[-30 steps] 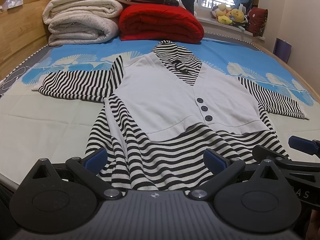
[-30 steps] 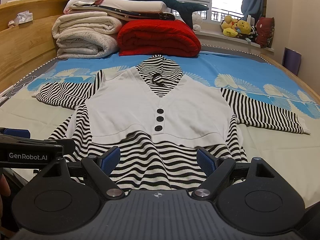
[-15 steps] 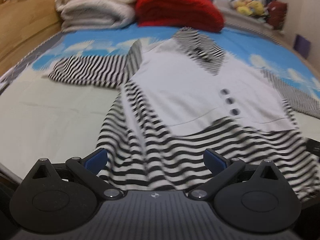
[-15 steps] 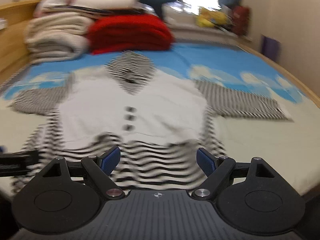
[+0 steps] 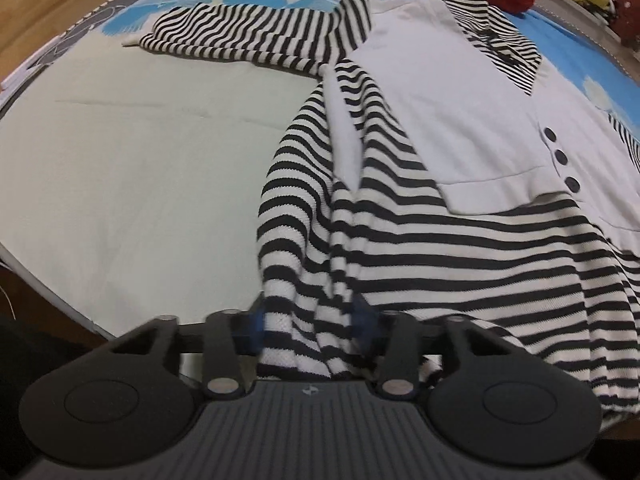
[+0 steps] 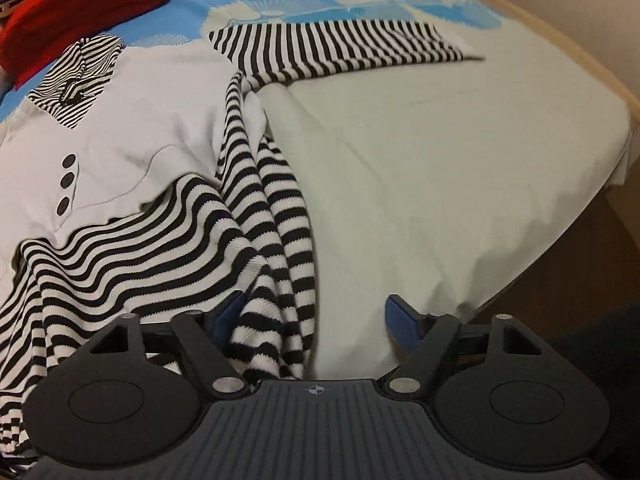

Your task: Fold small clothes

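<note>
**Hem gripped on one side, no fold made yet**

You are at the very start. The top [image 5: 460,120] lies face up and spread out on the bed [image 5: 120,168], its hem at the near edge, its collar toward the far end, and both striped sleeves stretched out flat toward the bed's side edges. No fold shows anywhere in it.

Your left tongs [image 5: 308,320] are closed down tight on a bunched hem corner; the striped cloth is pinched between the blue pads and gathers into ridges running up the side seam.

Your right tongs [image 6: 316,316] stand wide open. The other hem corner lies against the left pad, but the right pad [image 6: 402,322] sits well apart over bare sheet, so nothing is held there yet.

By my reading, you have one of two grips. What is left is nearly everything: close the right tongs on its corner, carry the hem up toward the collar, bring the sleeves in, and finish the stack.
</note>
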Demonstrator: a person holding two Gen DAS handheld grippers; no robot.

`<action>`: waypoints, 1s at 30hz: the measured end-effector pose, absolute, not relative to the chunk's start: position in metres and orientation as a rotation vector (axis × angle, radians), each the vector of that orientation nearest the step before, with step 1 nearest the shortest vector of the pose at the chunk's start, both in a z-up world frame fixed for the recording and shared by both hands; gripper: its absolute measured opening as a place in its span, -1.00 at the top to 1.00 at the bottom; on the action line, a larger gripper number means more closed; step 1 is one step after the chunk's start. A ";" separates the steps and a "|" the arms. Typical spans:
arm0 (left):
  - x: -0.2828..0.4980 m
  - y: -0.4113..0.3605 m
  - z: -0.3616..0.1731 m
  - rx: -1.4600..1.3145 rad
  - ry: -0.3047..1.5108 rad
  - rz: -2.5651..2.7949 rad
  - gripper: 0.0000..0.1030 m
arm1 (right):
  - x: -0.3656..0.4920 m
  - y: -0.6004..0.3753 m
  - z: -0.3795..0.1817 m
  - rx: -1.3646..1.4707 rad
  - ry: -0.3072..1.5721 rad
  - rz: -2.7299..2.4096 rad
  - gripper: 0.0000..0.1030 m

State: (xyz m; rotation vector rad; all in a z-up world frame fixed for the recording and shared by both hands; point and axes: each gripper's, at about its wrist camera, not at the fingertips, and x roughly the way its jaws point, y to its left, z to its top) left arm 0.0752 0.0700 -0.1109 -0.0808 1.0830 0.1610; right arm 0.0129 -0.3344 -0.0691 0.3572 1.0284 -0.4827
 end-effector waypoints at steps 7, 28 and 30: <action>0.074 0.062 -0.100 -0.090 1.074 0.165 0.16 | 0.014 -0.328 -0.060 0.356 1.021 -0.403 0.87; 0.082 0.039 -0.069 -0.105 0.978 0.064 -0.05 | 0.033 -0.294 -0.046 0.201 1.019 -0.306 0.03; 0.086 0.034 -0.075 -0.090 1.010 0.051 -0.17 | 0.032 -0.291 -0.040 0.203 0.977 -0.294 -0.05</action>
